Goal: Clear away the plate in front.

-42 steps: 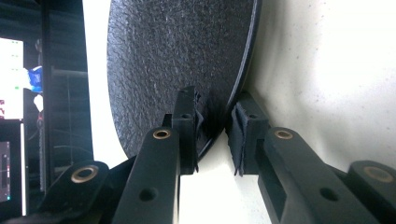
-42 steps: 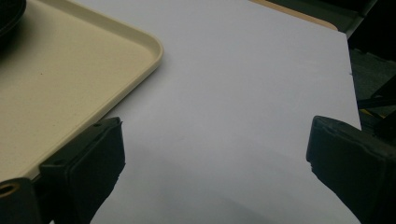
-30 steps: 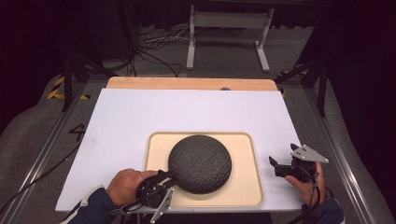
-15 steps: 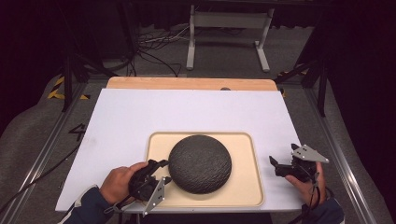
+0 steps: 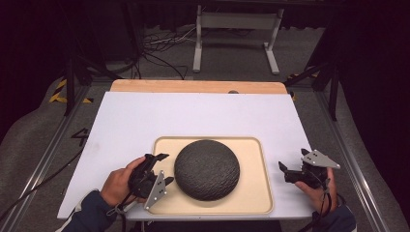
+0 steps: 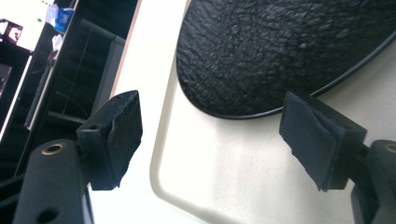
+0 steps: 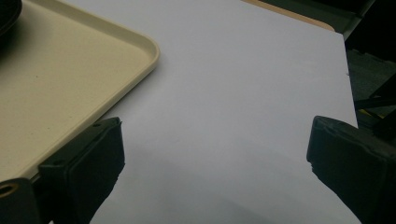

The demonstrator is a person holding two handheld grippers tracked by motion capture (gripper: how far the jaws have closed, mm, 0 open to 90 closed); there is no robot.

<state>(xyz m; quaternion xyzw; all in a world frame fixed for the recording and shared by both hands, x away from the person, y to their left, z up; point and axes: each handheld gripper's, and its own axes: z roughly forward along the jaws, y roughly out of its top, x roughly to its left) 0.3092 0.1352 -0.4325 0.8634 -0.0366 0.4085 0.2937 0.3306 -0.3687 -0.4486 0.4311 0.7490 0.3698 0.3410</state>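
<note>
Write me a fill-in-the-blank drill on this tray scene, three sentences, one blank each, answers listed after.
1. The black dome-shaped object lies on a beige ____.
2. The left claw has just been opening, and its pads stand apart with ____ between them.
3. The right claw hovers over the ____ sheet beside the tray.

Missing words: tray; nothing; white
</note>
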